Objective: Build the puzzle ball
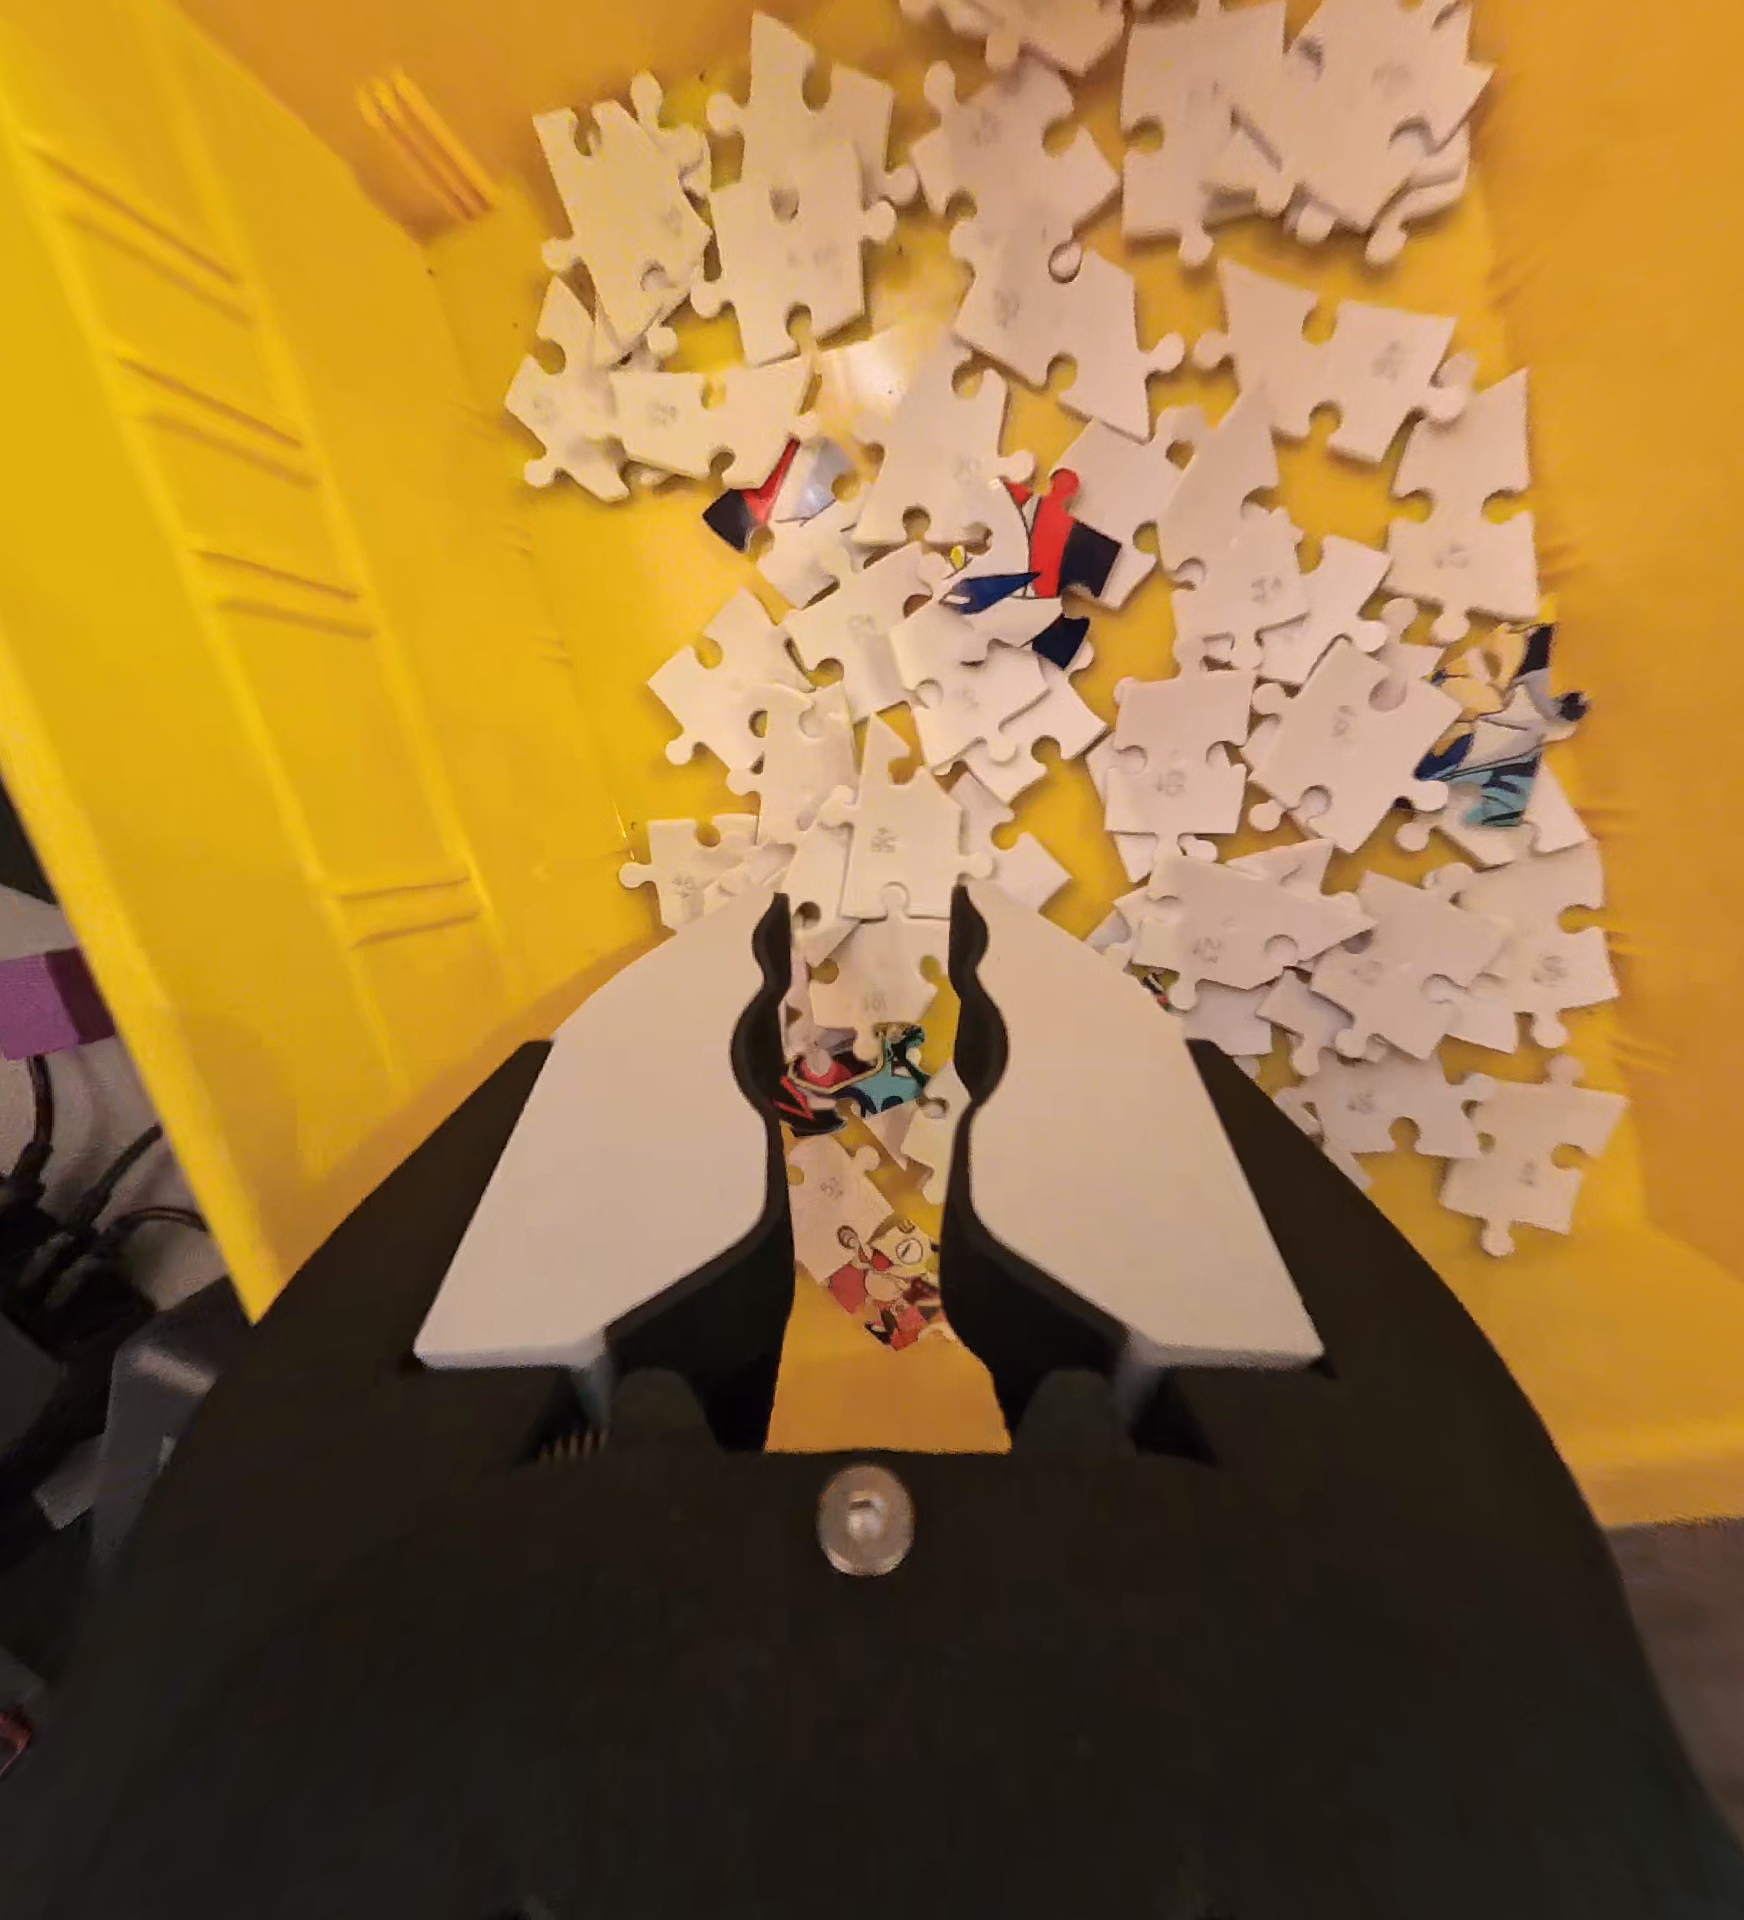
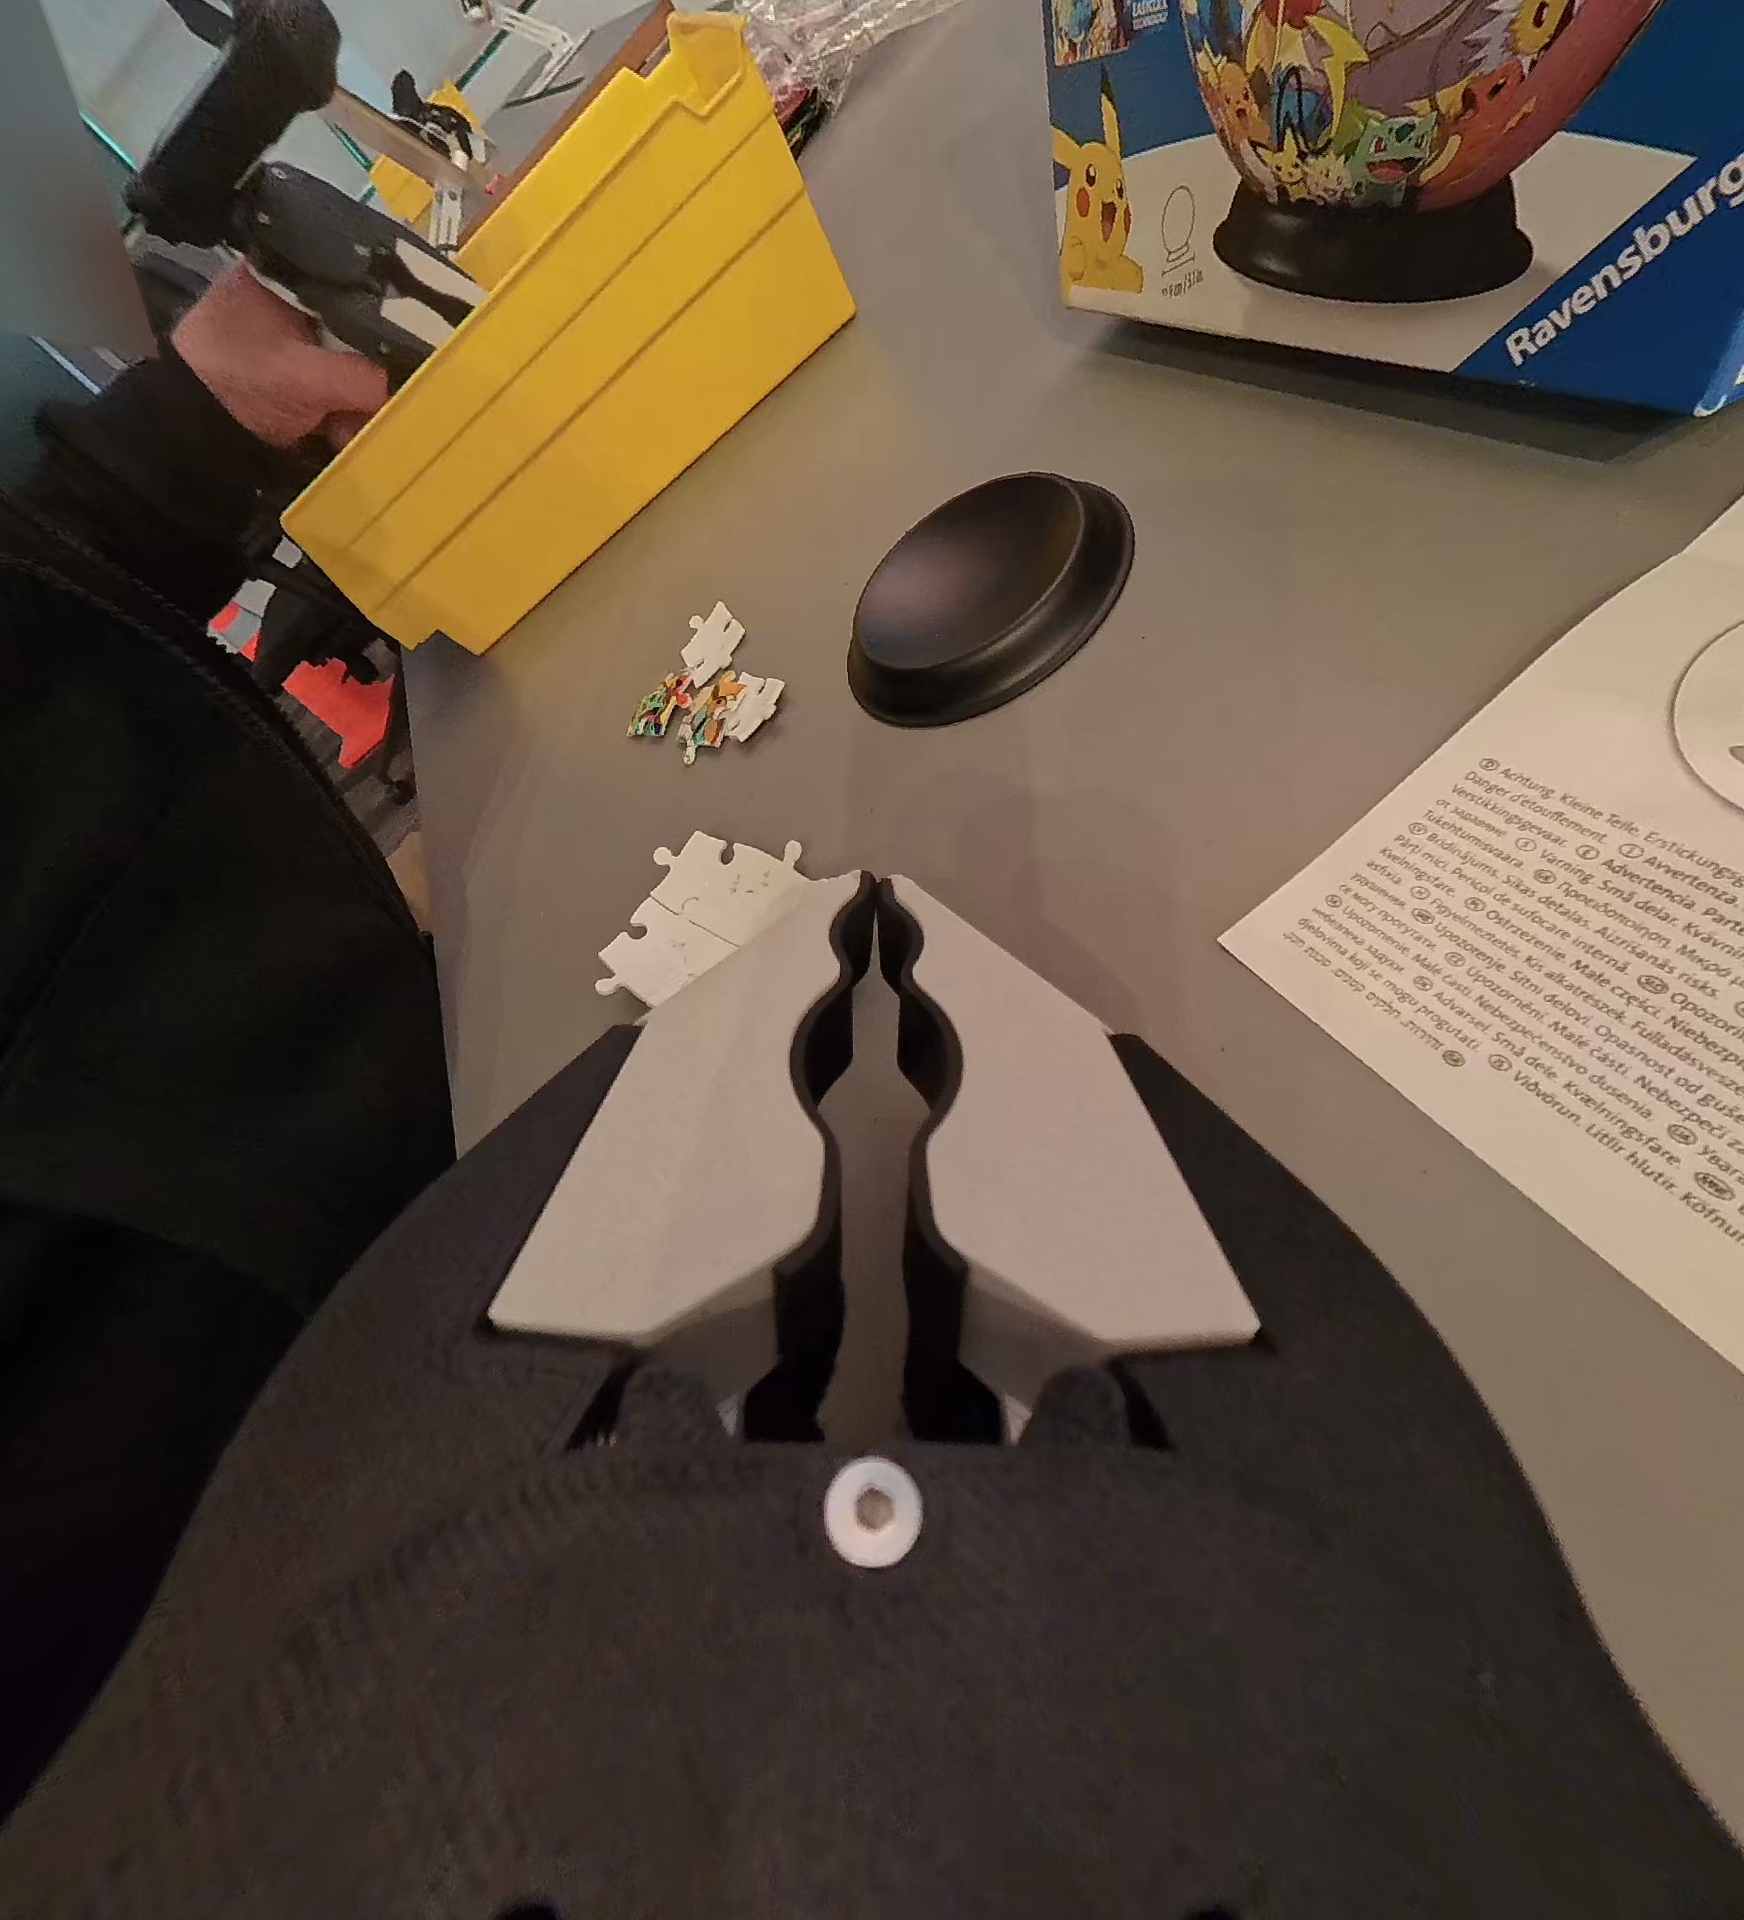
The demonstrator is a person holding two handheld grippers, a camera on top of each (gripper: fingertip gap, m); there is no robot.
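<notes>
My left gripper is open inside the yellow bin. Its tips hover just over a heap of loose puzzle pieces, most lying white side up, and a white piece lies right at the tips. My right gripper is shut on the edge of a few joined puzzle pieces, white side up, which stick out to the left of its tips above the grey table. The black ball stand sits beyond it. A small cluster of pieces lies between the stand and the bin.
The puzzle box stands at the far right. An instruction sheet lies at the right. A person's dark sleeve fills the left. The hand-held left gripper reaches into the bin from its far side. Cables lie outside the bin. Spacing between my two grippers at the tips: around 50 centimeters.
</notes>
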